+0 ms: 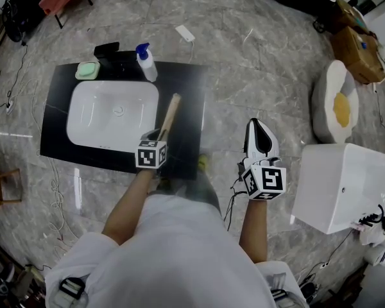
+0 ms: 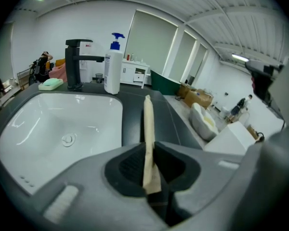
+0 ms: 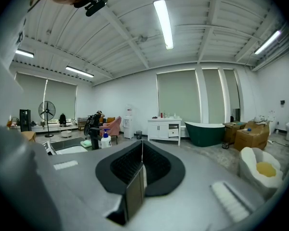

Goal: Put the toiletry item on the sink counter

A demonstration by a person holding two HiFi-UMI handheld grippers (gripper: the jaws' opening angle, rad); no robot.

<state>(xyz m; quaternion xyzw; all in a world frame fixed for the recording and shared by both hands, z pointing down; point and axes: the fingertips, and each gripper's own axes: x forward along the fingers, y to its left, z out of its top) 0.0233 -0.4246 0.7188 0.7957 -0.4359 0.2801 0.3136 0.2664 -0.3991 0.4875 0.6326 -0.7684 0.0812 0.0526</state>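
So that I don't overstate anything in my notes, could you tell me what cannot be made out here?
- What kind of item the tan stick is: too thin in both views to tell.
- Its gripped end, head view: covered by the marker cube on the left gripper.
- Whether its far tip touches the counter: neither view settles it.
- Label on the pump bottle: too small to read.

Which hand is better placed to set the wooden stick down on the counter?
Left. The left gripper clamps the stick, which hangs over the counter beside the basin. The right gripper is shut, empty, and off past the counter's edge.
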